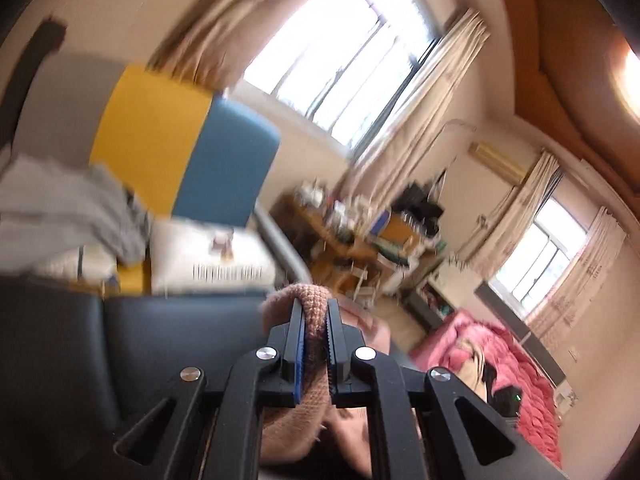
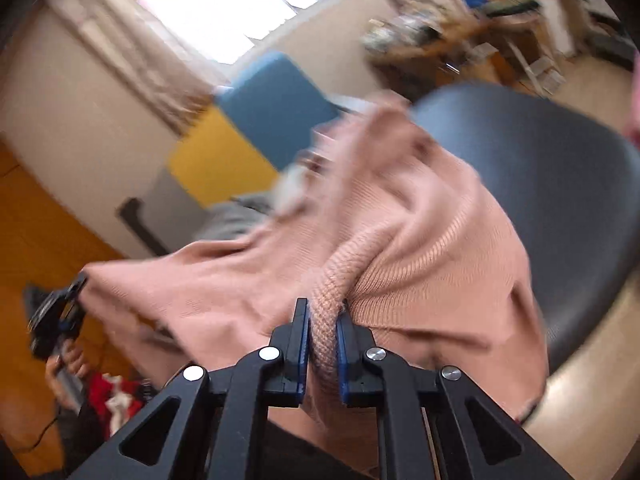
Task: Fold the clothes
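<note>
Both the left gripper and right gripper pinch the pink ribbed knit sweater, held aloft above the dark blue-grey cushion; seemingly mid-spread, though blurred. Next: lay it flat.

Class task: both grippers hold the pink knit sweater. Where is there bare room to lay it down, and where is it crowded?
Free: the dark sofa seat below the white pillows, and its rounded end beyond the pink sweater. Crowded: the grey clothes and the cluttered desk.
</note>
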A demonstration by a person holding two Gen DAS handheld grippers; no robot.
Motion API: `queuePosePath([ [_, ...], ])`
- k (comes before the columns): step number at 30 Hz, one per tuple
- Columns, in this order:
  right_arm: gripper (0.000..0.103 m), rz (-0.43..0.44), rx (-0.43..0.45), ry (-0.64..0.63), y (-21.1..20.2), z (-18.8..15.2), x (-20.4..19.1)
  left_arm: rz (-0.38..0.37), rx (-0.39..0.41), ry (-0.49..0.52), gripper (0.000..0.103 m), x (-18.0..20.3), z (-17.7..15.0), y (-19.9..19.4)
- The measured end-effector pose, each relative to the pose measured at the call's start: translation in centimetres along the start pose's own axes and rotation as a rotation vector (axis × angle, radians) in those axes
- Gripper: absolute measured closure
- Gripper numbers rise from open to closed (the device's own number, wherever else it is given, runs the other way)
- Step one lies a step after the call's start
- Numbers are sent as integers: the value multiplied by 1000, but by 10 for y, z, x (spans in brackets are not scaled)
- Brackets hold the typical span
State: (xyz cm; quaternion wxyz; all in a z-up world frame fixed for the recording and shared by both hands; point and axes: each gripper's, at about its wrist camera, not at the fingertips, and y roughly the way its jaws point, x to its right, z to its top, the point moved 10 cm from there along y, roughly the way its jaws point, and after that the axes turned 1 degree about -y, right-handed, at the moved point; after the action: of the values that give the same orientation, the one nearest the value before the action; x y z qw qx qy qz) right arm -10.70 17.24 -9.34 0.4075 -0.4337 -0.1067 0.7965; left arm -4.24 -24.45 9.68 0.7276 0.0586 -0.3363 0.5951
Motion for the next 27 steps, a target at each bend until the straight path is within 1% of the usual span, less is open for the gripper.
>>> queuePosePath([
  [2, 92, 77, 37, -49, -11, 19, -39, 25, 39, 12, 96, 3, 32, -15],
  [3, 92, 134, 60, -68, -19, 25, -63, 39, 58, 18, 96, 4, 47, -23],
  [5, 93, 262, 83, -97, -26, 28, -108, 115, 74, 42, 96, -7, 65, -37],
  [6, 97, 324, 82, -109, -26, 25, -128, 152, 77, 45, 96, -14, 72, -43],
  [7, 100, 370, 63, -121, -20, 16, -144, 189, 73, 36, 95, -28, 73, -48],
  [8, 101, 404, 33, -138, -9, 1, -159, 226, 68, 26, 95, -41, 73, -53],
  [9, 101, 434, 2, -151, 2, -13, -172, 258, 52, 15, 95, -57, 64, -54],
  [11, 101, 451, -87, -151, 39, -48, -184, 322, 19, -7, 96, -87, 45, -56],
  [12, 101, 449, -145, -134, 59, -71, -185, 354, 2, -18, 103, -103, 36, -58],
  [13, 101, 445, -203, -111, 79, -95, -184, 385, -13, -31, 103, -118, 27, -59],
  [14, 100, 437, -250, -88, 94, -113, -180, 404, -10, -71, 103, -138, 17, -68],
  [15, 96, 421, -270, -68, 100, -120, -172, 424, -8, -110, 103, -158, 6, -76],
  [18, 96, 373, -331, -8, 114, -141, -148, 539, -63, -151, 103, -207, -31, -89],
  [20, 96, 340, -371, 32, 124, -155, -131, 517, -101, -189, 103, -220, -56, -86],
  [21, 96, 320, -371, 52, 125, -156, -121, 505, -123, -200, 103, -224, -68, -84],
  [22, 95, 293, -325, 76, 115, -142, -106, 499, -147, -188, 103, -222, -80, -78],
  [23, 92, 264, -283, 95, 107, -130, -92, 489, -172, -178, 103, -219, -92, -71],
  [24, 80, 229, -248, 107, 103, -120, -81, 418, -197, -200, 100, -211, -108, -61],
  [25, 62, 190, -212, 122, 98, -109, -68, 348, -221, -222, 97, -202, -123, -51],
  [26, 54, 150, -178, 136, 91, -100, -54, 286, -250, -240, 87, -190, -139, -39],
  [27, 48, 121, -157, 134, 86, -95, -46, 246, -291, -237, 85, -178, -157, -25],
])
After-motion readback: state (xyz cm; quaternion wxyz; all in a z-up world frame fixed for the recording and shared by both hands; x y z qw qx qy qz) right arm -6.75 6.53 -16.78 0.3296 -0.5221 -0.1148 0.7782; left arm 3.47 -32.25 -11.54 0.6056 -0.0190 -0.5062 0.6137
